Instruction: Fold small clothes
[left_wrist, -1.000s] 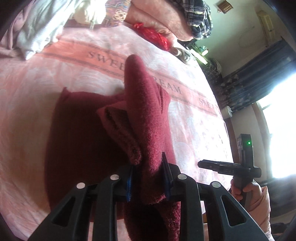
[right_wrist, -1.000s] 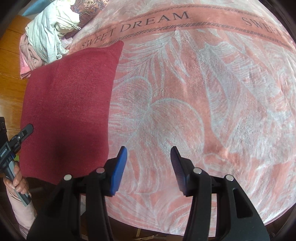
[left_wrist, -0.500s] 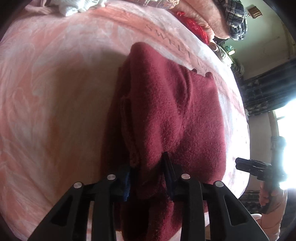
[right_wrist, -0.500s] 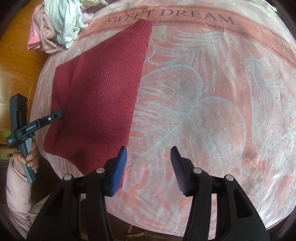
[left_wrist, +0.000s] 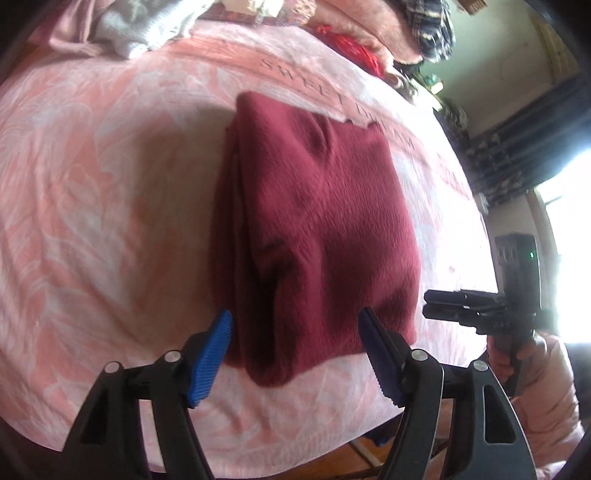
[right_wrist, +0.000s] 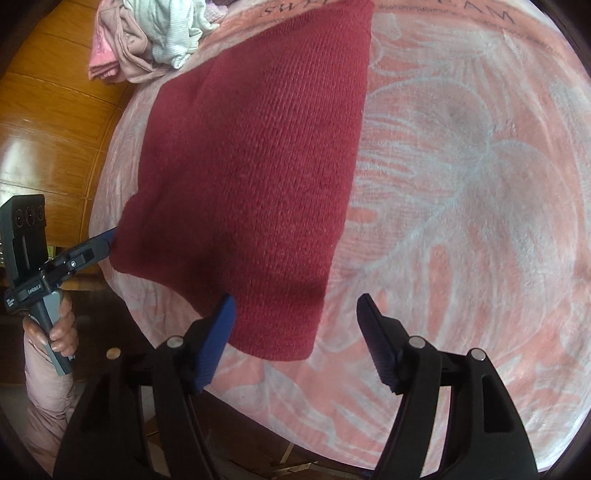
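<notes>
A dark red knit garment (left_wrist: 317, 229) lies folded over on the pink "SWEET DREAM" blanket (left_wrist: 92, 206). My left gripper (left_wrist: 295, 350) is open and empty, just off the garment's near edge. In the right wrist view the same garment (right_wrist: 251, 155) lies flat, and my right gripper (right_wrist: 295, 336) is open and empty over its near corner. The left gripper (right_wrist: 107, 240) shows there at the garment's left edge. The right gripper (left_wrist: 439, 304) shows in the left wrist view, right of the garment.
A pile of pale and pink clothes (right_wrist: 147, 33) sits at the blanket's far left corner, also in the left wrist view (left_wrist: 122, 33). More bedding and red cloth (left_wrist: 354, 44) lie at the far end. A wooden board (right_wrist: 48, 122) borders the left side.
My left gripper has opened and let go of the red garment, which now lies folded flat. My right gripper has moved closer to the garment's near corner.
</notes>
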